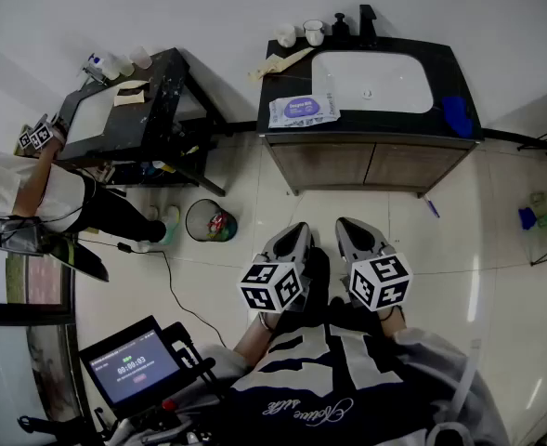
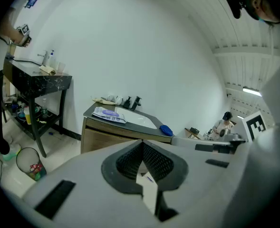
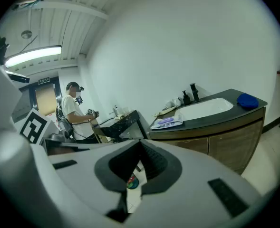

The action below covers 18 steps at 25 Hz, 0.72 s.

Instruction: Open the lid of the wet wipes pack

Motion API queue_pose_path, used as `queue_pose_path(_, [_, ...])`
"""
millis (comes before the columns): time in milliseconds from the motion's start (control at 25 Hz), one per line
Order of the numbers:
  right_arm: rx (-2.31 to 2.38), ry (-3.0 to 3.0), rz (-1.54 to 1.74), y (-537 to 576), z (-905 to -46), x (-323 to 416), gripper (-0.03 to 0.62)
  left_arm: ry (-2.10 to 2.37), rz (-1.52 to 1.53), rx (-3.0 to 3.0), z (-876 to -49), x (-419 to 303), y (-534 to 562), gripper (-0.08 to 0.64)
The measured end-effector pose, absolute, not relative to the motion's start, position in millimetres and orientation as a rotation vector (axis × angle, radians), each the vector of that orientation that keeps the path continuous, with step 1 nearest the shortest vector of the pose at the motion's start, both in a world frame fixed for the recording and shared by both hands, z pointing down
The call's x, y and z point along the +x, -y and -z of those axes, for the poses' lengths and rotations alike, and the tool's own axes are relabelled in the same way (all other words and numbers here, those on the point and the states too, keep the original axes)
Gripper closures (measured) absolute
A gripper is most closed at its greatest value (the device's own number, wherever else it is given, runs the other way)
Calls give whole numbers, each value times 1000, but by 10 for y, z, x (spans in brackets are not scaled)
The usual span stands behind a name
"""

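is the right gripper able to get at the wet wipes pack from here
Probably not yet: the right gripper is held well back, with floor between it and the counter. Nothing covers the wet wipes pack; stepping closer should do.

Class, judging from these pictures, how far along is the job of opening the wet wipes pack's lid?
Done: nothing. The wet wipes pack lies untouched on the counter, its lid apparently closed. In hand: nothing. The left hand-held gripper and right hand-held gripper are shut, empty and well short of the pack. Left: approach, steady the pack, lift the lid.
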State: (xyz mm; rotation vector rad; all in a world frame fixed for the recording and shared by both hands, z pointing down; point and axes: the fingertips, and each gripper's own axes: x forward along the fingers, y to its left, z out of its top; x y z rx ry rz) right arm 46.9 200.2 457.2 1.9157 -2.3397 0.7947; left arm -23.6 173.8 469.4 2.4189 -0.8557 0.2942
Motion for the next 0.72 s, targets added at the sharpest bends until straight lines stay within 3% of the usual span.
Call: queue_pose_path(720, [2079,2261,-785,34,-4431,822,595,771,-335,2405,-4844,17,589,561])
